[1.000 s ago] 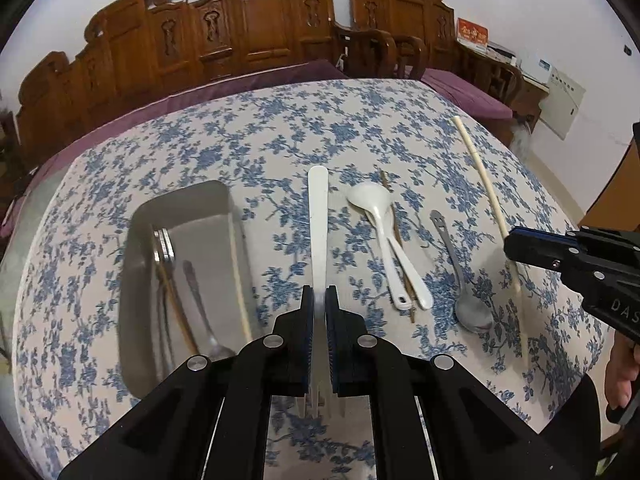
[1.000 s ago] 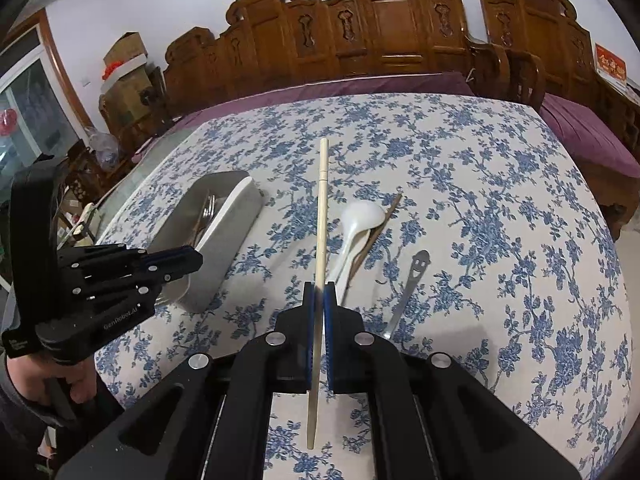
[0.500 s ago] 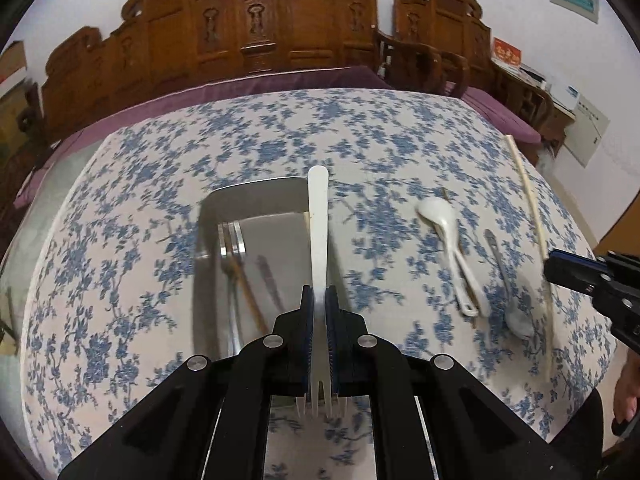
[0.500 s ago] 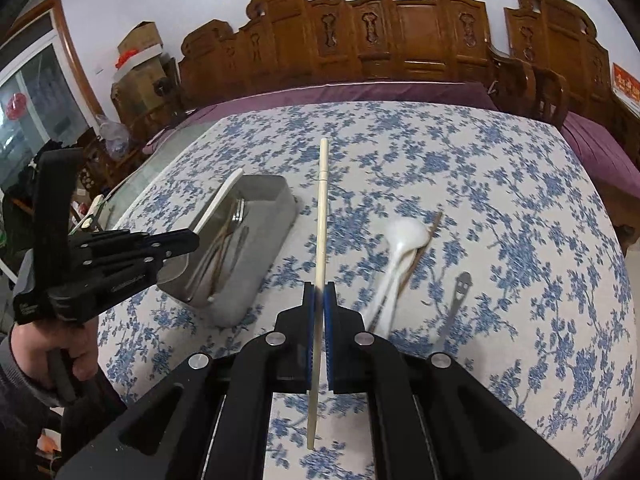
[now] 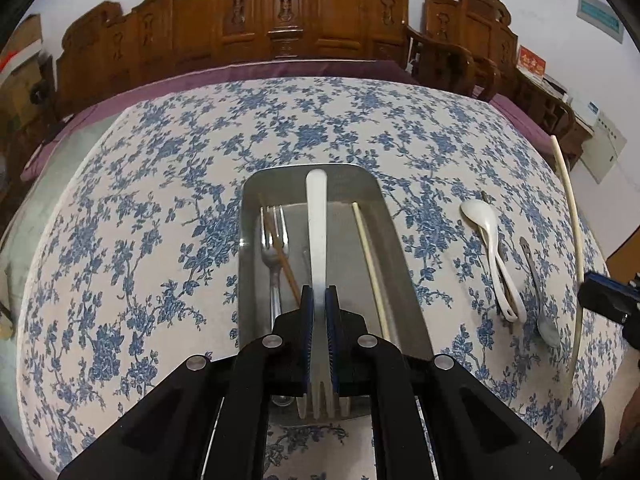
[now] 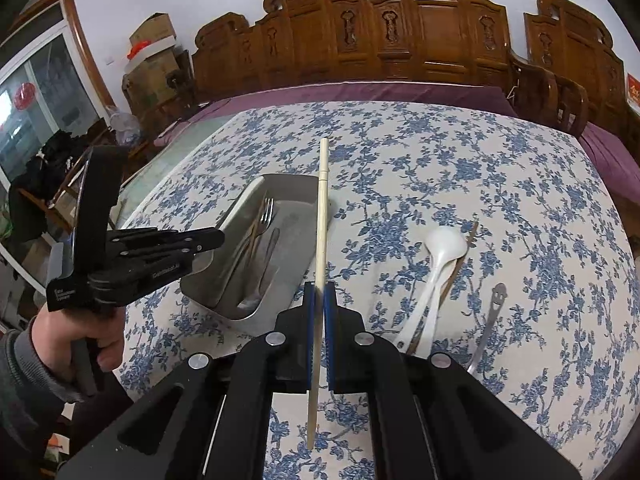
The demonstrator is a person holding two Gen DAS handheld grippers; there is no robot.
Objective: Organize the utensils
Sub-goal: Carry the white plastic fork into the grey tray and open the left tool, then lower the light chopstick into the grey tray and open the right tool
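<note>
My left gripper is shut on a white plastic fork, held over the steel tray, tines toward me. The tray holds a metal fork, a brown chopstick and a cream chopstick. My right gripper is shut on a cream chopstick, held above the table right of the tray. The left gripper also shows in the right wrist view, over the tray's left side.
White spoons, a brown chopstick under them and a metal spoon lie on the blue floral tablecloth right of the tray; they also show in the right wrist view. Carved wooden chairs stand behind the table.
My left gripper has carried the white fork leftward from above the bare cloth to over the tray. My right gripper, still holding the chopstick, has shifted slightly toward the tray.
</note>
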